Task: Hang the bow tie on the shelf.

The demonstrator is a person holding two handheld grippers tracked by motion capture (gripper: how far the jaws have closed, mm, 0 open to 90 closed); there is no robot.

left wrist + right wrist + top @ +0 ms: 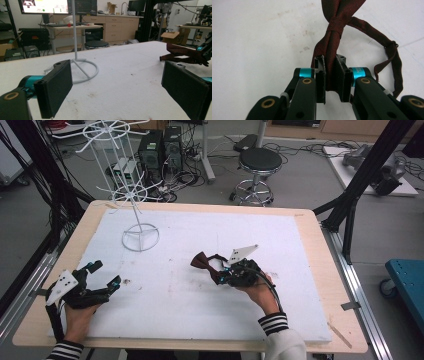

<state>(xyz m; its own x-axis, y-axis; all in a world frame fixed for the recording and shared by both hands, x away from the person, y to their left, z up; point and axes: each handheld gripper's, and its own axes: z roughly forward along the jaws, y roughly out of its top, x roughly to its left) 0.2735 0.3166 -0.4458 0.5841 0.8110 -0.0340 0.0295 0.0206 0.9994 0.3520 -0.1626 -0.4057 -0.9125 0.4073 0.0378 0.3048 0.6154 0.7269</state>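
1. While clamped in the right gripper [221, 272], the dark red bow tie [202, 261] sits over the white foam board [280, 245], on the near-right side of the wire stand's ring base [140, 237].
2. Right gripper view: pads pressed together on one wing of the bow tie [332, 50]; knot band just past the jaw tips, other wing running off the top edge.
3. Bow tie's thin strap [392, 55] loops out to one side of the jaws and hangs back down beside the gripper.
4. Right gripper [332, 75] held by the person's right hand [261, 292], striped cuff behind it, well apart from the stand.
5. Left gripper [102, 275] is at the near-left of the stand base, near the board's left edge, held by the left hand [75, 317].
6. Left gripper view: jaws spread wide, nothing between the pads [56, 87], only bare board.
7. Same view: stand base [83, 71] ahead of the left jaw, bow tie [182, 53] far off past the other jaw.
8. White wire stand [122, 165] rises upright from the ring at the far-left part of the board.
9. Board lies on a wooden table [320, 225]; a round stool [258, 162] and computer towers [159, 147] are on the floor beyond the stand.
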